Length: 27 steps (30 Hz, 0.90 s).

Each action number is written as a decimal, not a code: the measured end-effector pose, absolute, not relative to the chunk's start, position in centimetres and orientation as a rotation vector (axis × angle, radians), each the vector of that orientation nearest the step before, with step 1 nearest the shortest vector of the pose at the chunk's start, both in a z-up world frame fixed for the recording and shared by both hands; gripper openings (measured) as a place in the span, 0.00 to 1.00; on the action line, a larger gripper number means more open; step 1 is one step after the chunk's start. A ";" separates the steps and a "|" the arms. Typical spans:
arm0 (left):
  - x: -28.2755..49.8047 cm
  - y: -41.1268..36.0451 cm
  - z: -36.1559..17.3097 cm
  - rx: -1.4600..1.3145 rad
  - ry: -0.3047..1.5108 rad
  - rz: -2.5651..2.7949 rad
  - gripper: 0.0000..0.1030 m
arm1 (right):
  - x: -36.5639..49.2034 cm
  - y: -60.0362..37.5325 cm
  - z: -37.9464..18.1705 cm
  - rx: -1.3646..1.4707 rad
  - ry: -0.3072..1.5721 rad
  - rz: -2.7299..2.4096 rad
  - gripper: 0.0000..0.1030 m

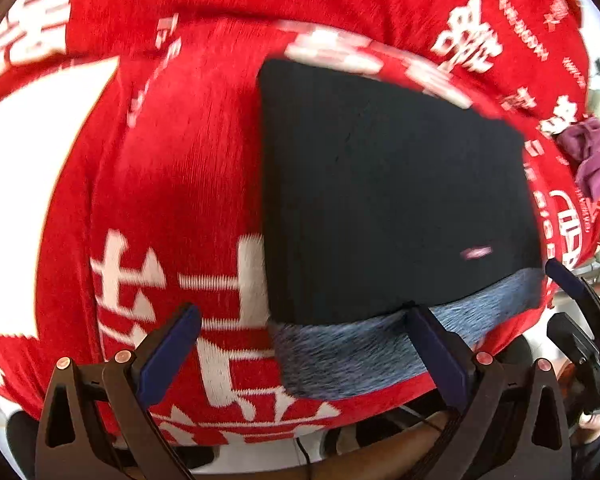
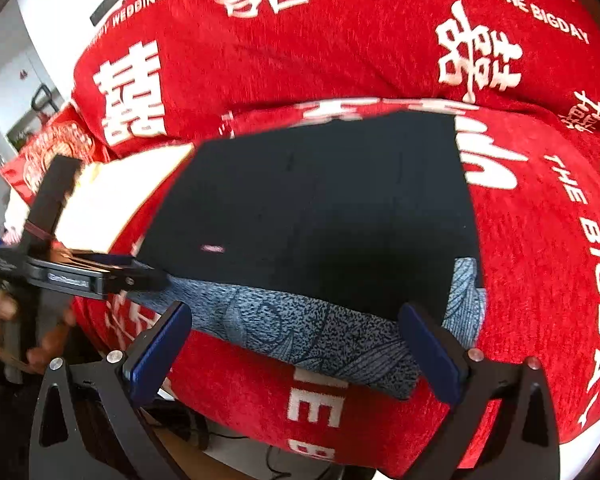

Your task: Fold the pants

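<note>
Dark navy pants point(image 1: 380, 184) lie folded into a flat rectangle on a red cloth point(image 1: 188, 160) printed with white characters. A blue-grey patterned band point(image 1: 352, 352) of fabric shows along their near edge. My left gripper point(image 1: 304, 344) is open at that near edge, its right fingertip point(image 1: 416, 316) at the band and its left over the red cloth. In the right wrist view the pants point(image 2: 320, 200) and the band point(image 2: 300, 332) lie just ahead. My right gripper point(image 2: 296, 336) is open, its fingers straddling the band without closing on it.
A crumpled purple cloth point(image 1: 592, 156) lies at the far right of the red cloth. A red patterned box point(image 2: 48, 148) sits at the left. The left gripper point(image 2: 100, 272), held by a hand point(image 2: 4, 320), shows side-on. A white patch point(image 1: 20, 200) lies left of the pants.
</note>
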<state>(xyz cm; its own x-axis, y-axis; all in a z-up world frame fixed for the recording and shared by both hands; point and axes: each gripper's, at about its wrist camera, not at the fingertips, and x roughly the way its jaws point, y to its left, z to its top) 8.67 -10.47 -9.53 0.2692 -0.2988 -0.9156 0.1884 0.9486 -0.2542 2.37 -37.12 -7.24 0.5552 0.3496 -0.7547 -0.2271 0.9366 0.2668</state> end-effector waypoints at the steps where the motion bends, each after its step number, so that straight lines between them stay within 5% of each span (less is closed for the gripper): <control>1: 8.8 -10.7 -8.9 -0.084 1.243 -0.329 1.00 | 2.1 -37.4 -6.6 0.148 0.907 0.336 1.00; 11: 10.8 -14.1 -8.5 -0.009 1.246 -0.343 1.00 | 3.0 -42.1 -4.9 0.171 0.871 0.232 1.00; 27: 14.1 -14.6 -10.6 -0.122 1.297 -0.381 1.00 | 10.3 -47.0 -11.1 0.371 1.047 0.311 1.00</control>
<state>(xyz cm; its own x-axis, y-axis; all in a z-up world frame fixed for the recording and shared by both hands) 14.15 -14.59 -10.62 0.2179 -0.3422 -0.9140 0.2063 0.9315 -0.2996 10.32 -47.00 -11.11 0.4671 0.4198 -0.7782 -0.0730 0.8954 0.4392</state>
